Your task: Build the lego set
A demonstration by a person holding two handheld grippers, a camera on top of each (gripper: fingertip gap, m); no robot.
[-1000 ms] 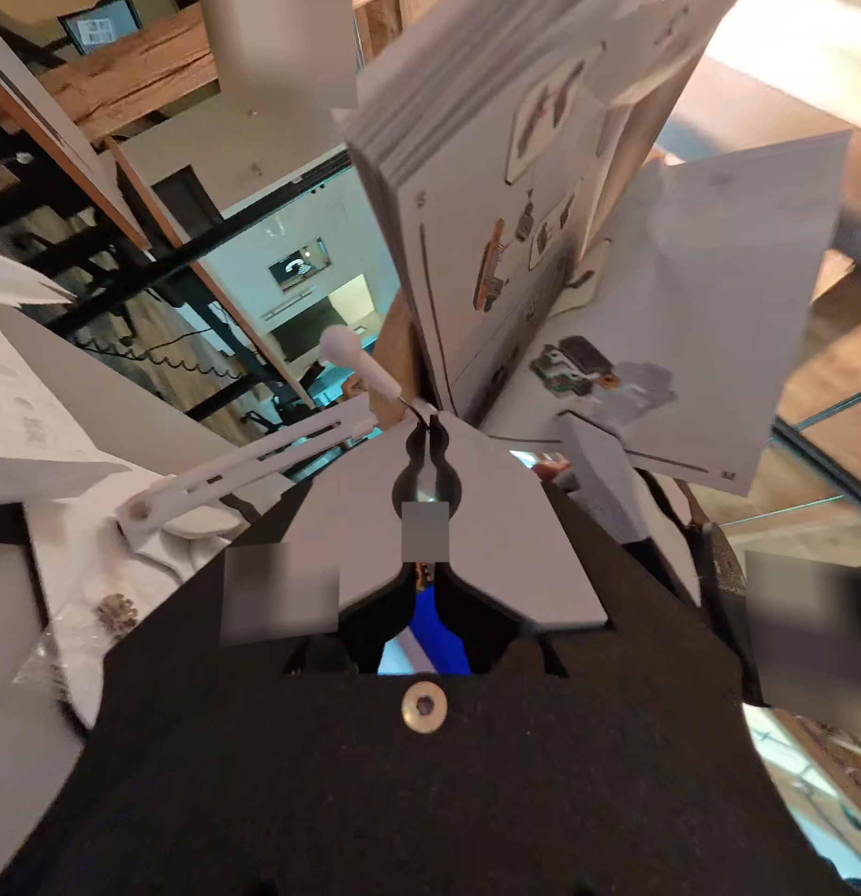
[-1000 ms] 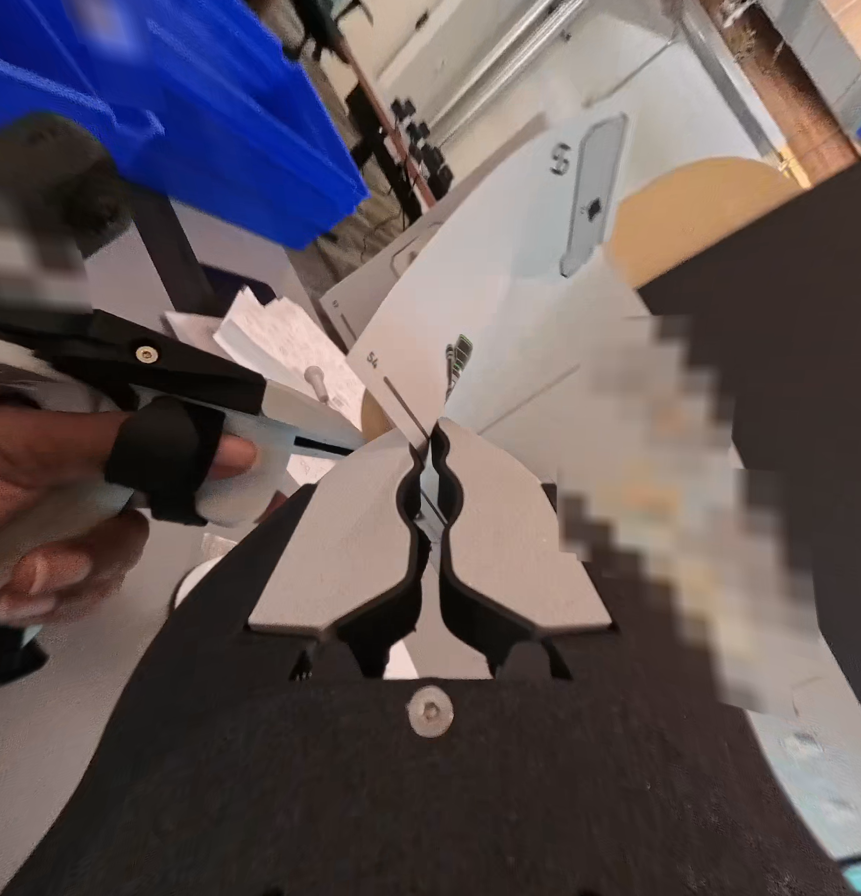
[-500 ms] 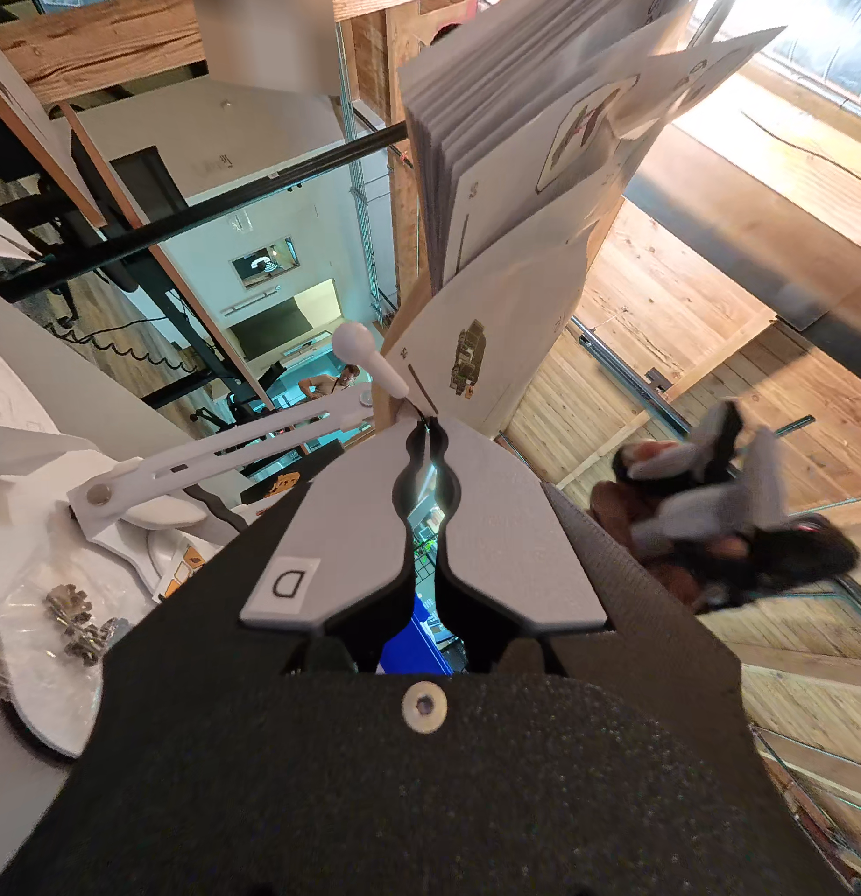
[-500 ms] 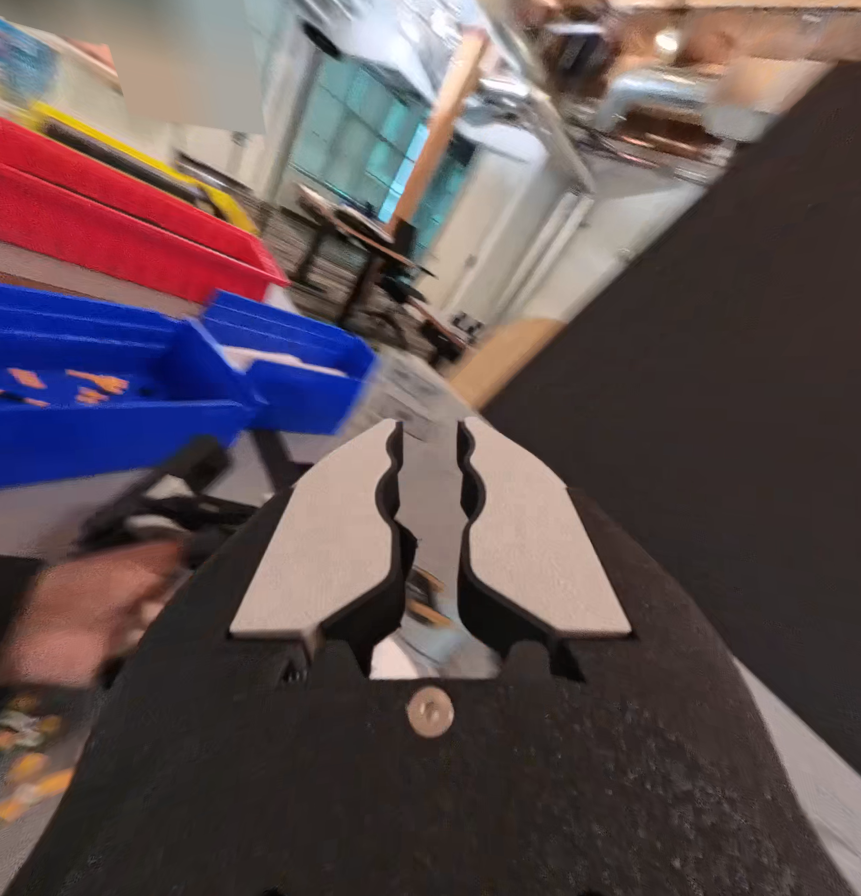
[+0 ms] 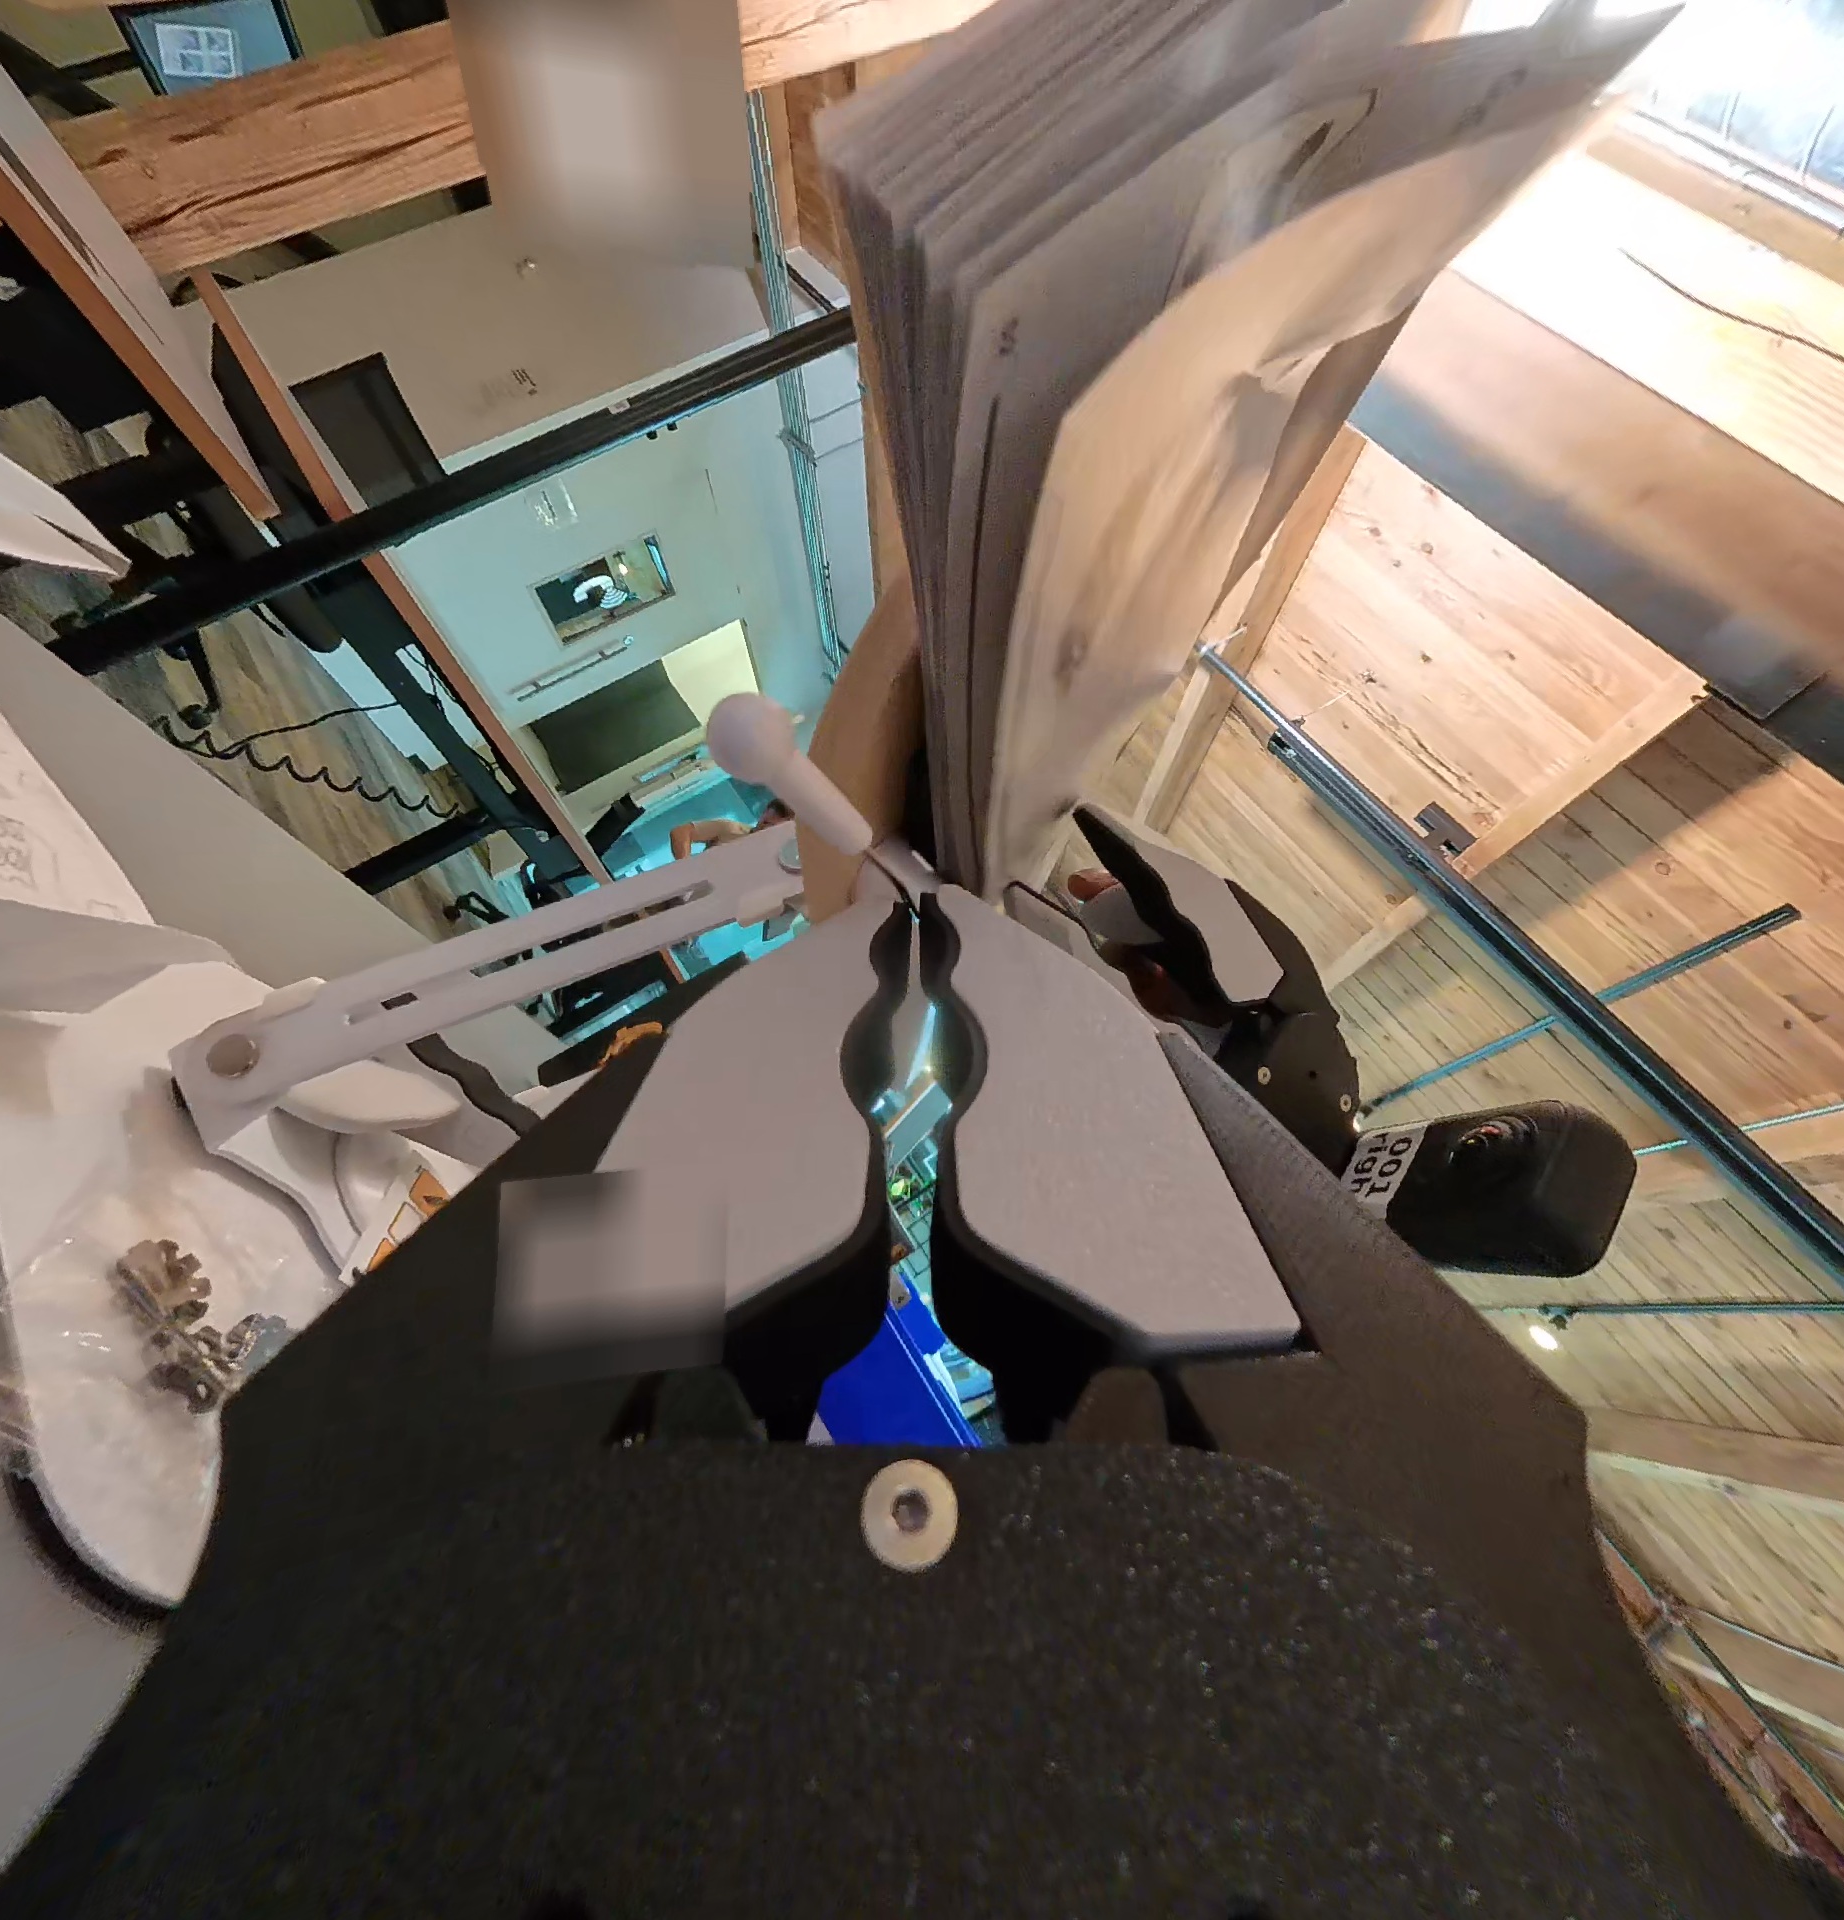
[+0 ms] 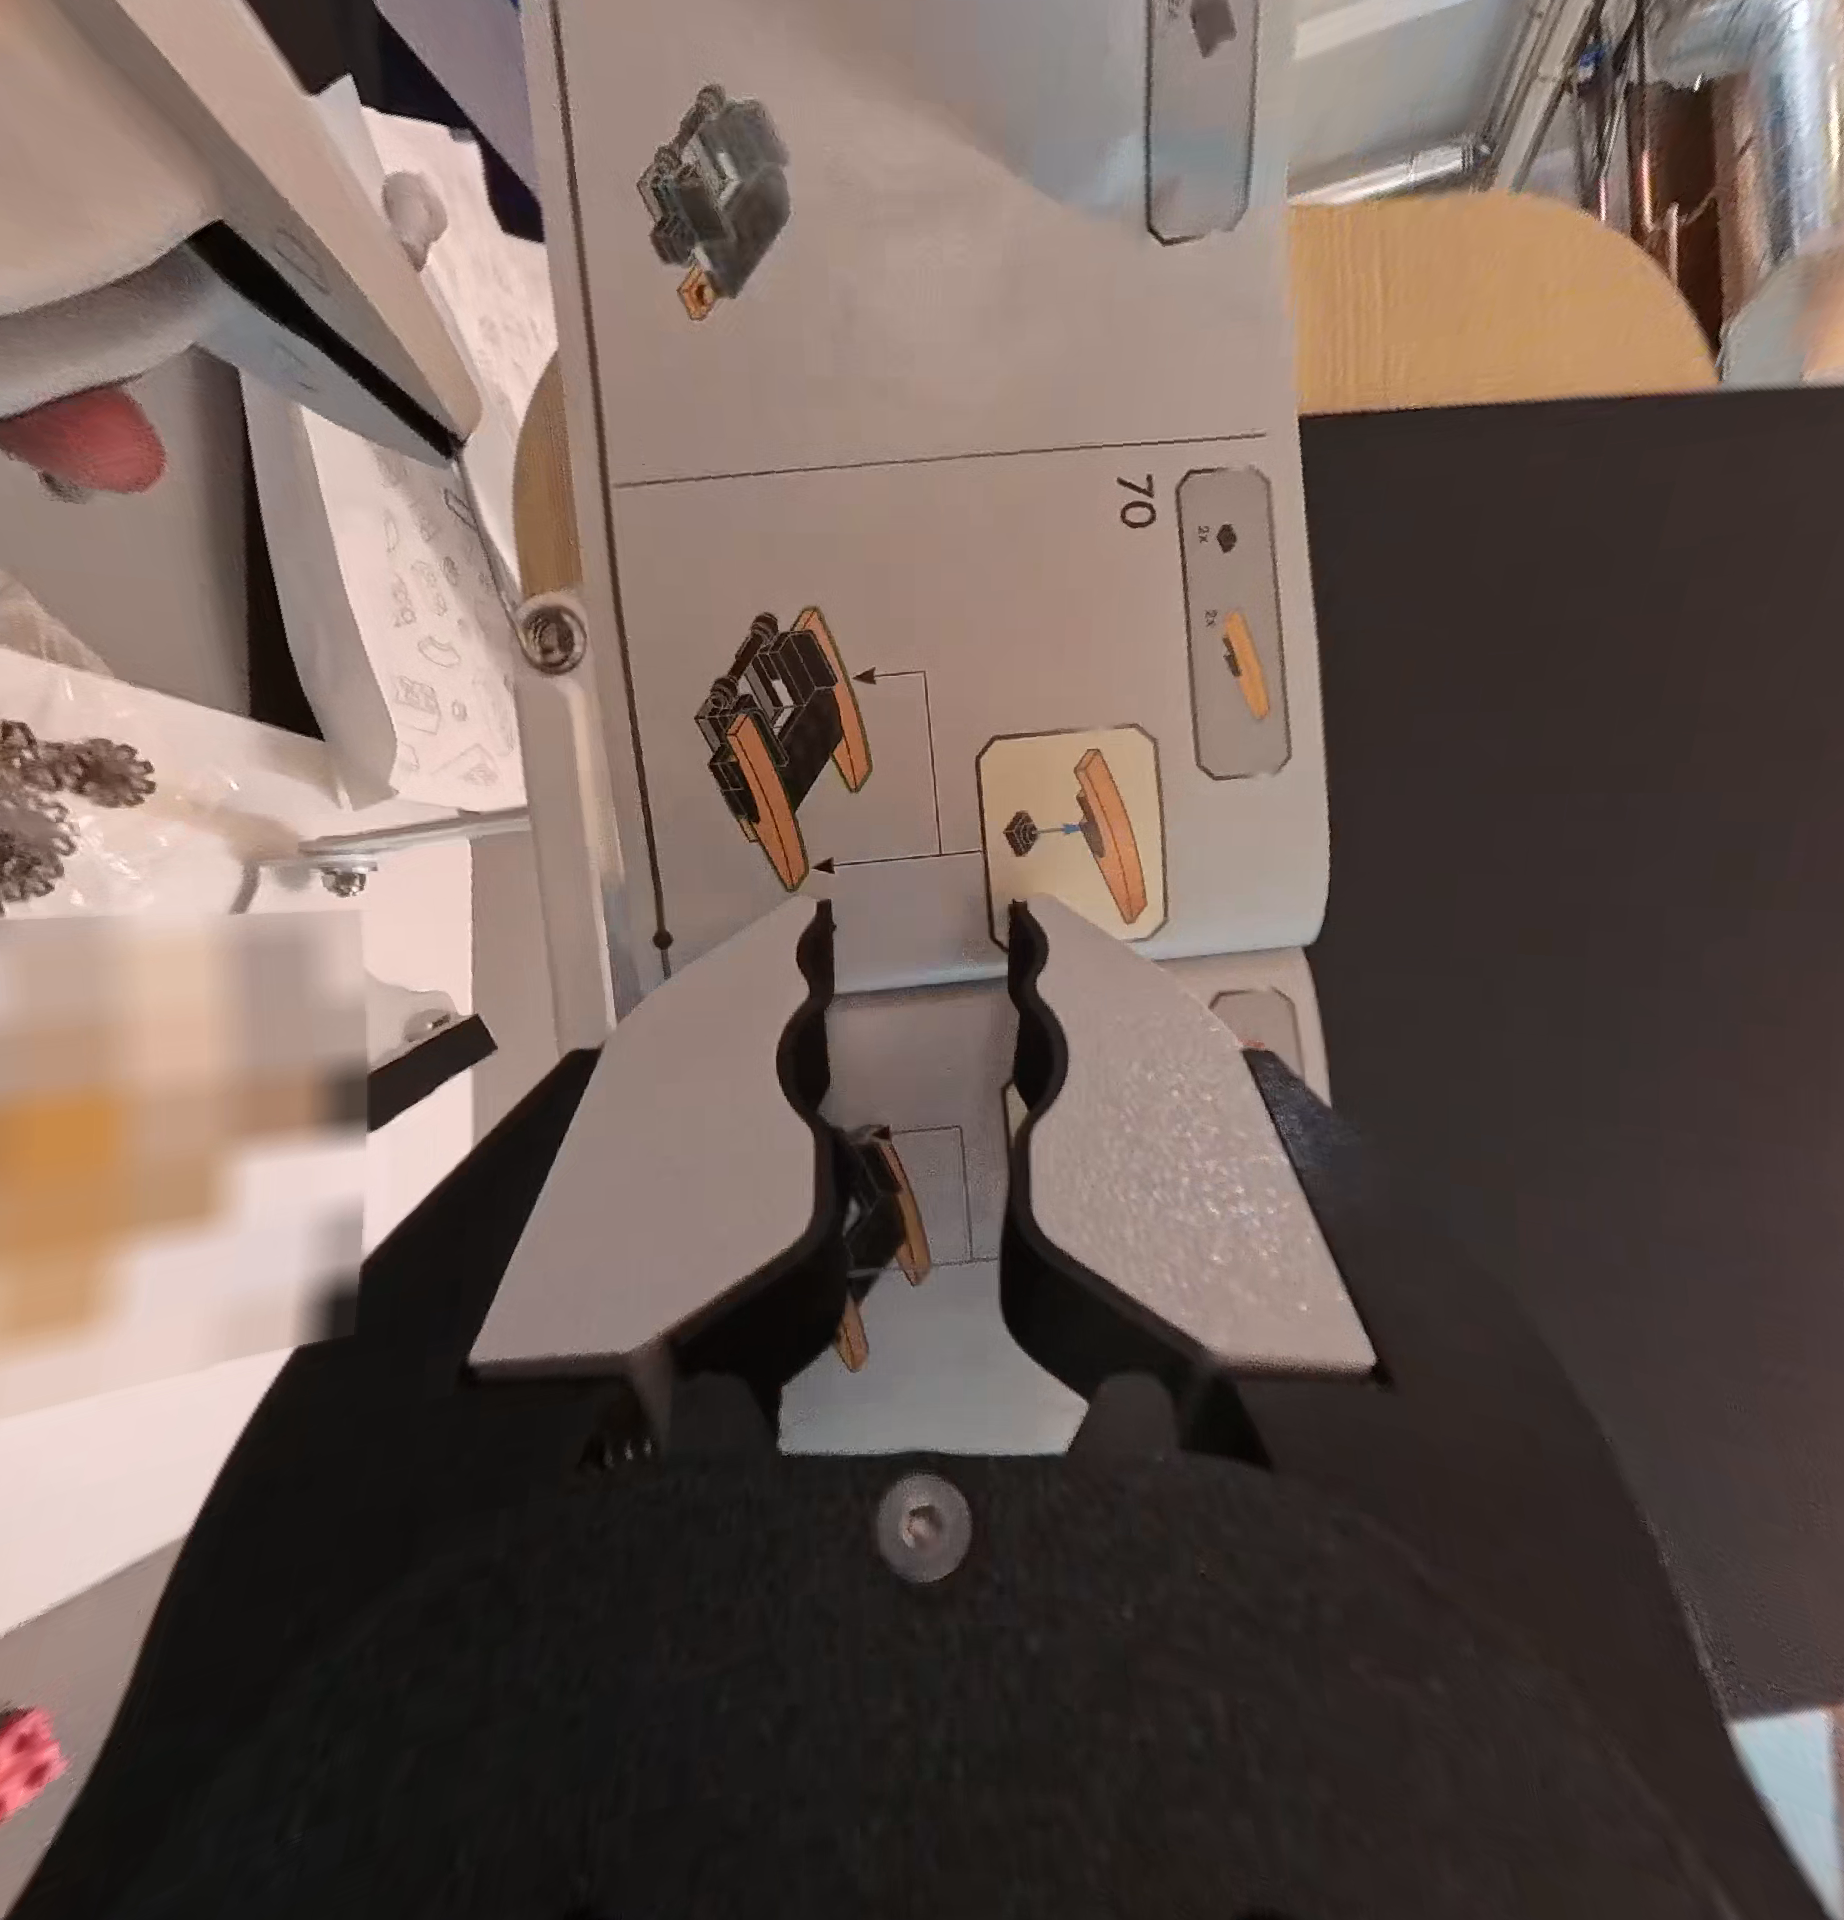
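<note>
My left gripper (image 5: 916, 914) pinches the instruction booklet (image 5: 1011, 436) upright — my right gripper (image 6: 916, 914) gapes, empty, near its page (image 6: 897, 644).

Timber beams (image 5: 274, 156) and plank ceiling (image 5: 1520, 779) overhead. Black steel rail (image 5: 482, 488) crossing. Strong daylight at window (image 5: 1728, 125). Silver ductwork (image 6: 1749, 135) upper right.

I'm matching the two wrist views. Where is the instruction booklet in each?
Left wrist view: instruction booklet edge-on at upper centre, above the left gripper.
Right wrist view: its open page fills upper centre beyond the right gripper.
Shared landmark: white holder arm.
</note>
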